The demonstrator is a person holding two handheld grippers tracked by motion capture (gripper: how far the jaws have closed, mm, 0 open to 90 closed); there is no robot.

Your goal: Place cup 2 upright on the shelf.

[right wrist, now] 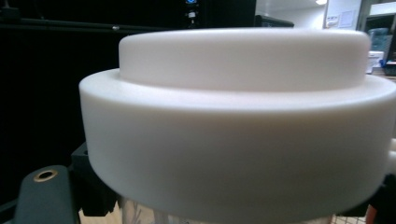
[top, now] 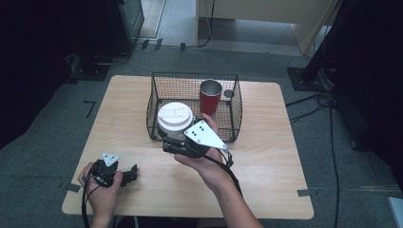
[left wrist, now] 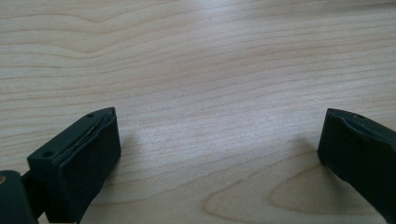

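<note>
Right up against our right tool (top: 175, 142) sits a white lid (right wrist: 233, 126), broad and stepped, capping a clear-walled container (top: 174, 135) that we hold clamped between the jaws. From the right tool view the lid spans nearly the whole width, with a sliver of see-through wall just under its rim and dark jaw parts at both lower corners.

From the high view, the counter (top: 266, 156) is a pale wooden top. Beyond our right tool stands a black wire basket (top: 233, 114), and the lidded container hangs at the basket's near left corner, above its front rim; whether it touches the wire we cannot tell. Inside the basket, beyond the right tool and to its right, a red cup (top: 210, 96) stands upright with a metal-looking rim, just beside the container but apart from it. Our right hand (top: 202, 159) wraps the tool from below, with its grey plate (top: 204, 135) on top.

Our left tool (top: 124, 175) rests low on the counter, well apart from the basket and nearer to us than the right tool. Its jaws stand wide apart with bare wood between them, gripping nothing. Our left hand (top: 102, 187) holds it from behind.
</note>
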